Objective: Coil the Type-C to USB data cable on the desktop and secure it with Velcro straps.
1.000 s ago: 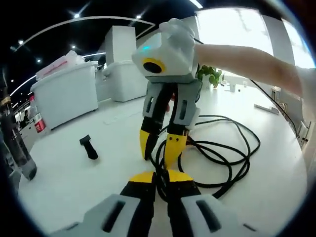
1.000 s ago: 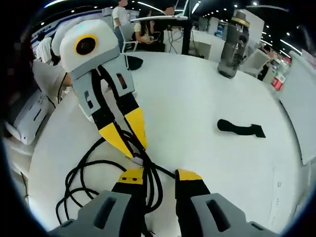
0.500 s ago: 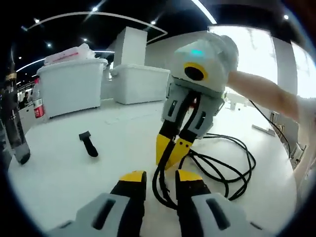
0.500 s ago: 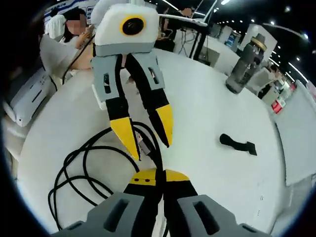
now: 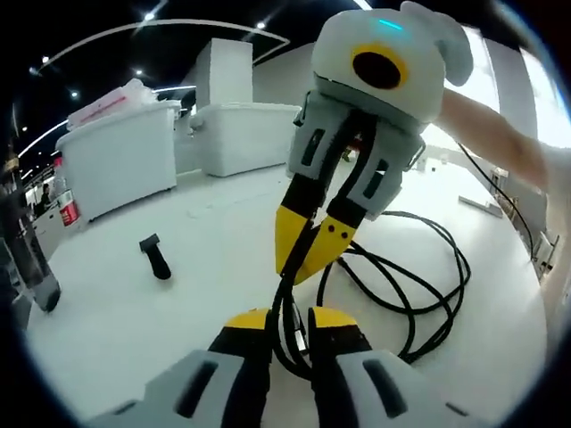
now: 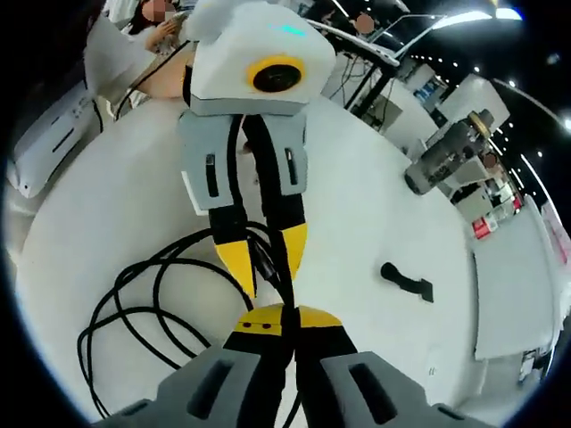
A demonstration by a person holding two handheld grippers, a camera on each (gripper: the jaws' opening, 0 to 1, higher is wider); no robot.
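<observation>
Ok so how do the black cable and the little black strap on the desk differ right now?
The cable is long and thin, lying in loose loops; the strap is short, flat and stubby. The cable is clamped by the right gripper and runs between the tips of the left gripper; the strap lies apart, untouched. Both are black and rest on the white desk.

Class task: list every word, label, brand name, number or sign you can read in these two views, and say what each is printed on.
None can be read.
Red label on the bottle at the table's far edge: print too small and blurred.
Red label on the bottle: also blurred.
</observation>
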